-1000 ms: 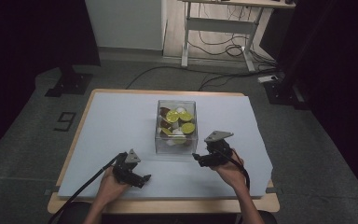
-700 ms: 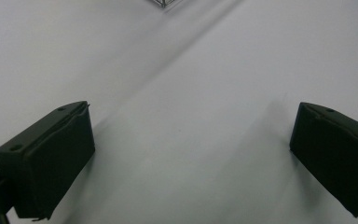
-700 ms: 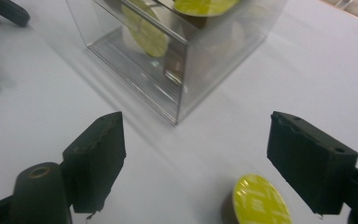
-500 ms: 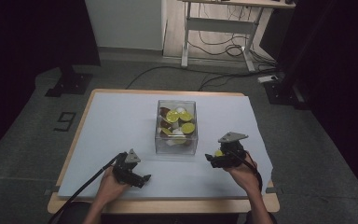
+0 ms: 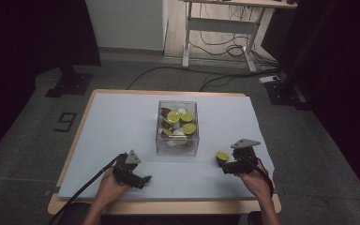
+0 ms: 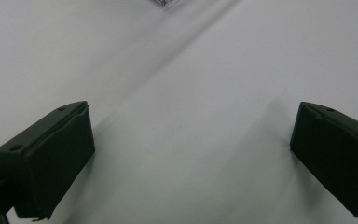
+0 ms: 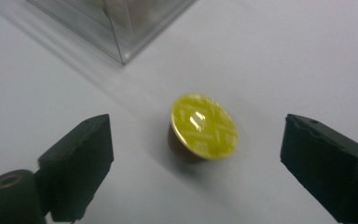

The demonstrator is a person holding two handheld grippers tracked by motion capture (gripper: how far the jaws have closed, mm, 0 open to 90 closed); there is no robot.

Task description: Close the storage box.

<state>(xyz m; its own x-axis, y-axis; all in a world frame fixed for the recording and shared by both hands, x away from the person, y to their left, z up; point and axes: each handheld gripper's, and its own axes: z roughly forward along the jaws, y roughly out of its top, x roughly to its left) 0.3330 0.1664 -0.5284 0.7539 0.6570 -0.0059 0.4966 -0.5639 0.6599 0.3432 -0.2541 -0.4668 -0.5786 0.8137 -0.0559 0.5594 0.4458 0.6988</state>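
Yellow-lidded capsule (image 7: 200, 128) lies on the pale tabletop (image 5: 122, 122), tipped on its side, foil face turned up toward your right claw (image 5: 225, 165). It sits off the near right corner of the clear box (image 5: 178, 127), apart from the box wall. Your right claw's jaws have just been opening; they now stand wide on either side of the capsule, neither pad touching it. More capsules, yellow, brown and white, fill the clear box. Your left claw (image 5: 146, 179) rests near the box's near left corner, low over bare tabletop, jaws spread wide with nothing between them.
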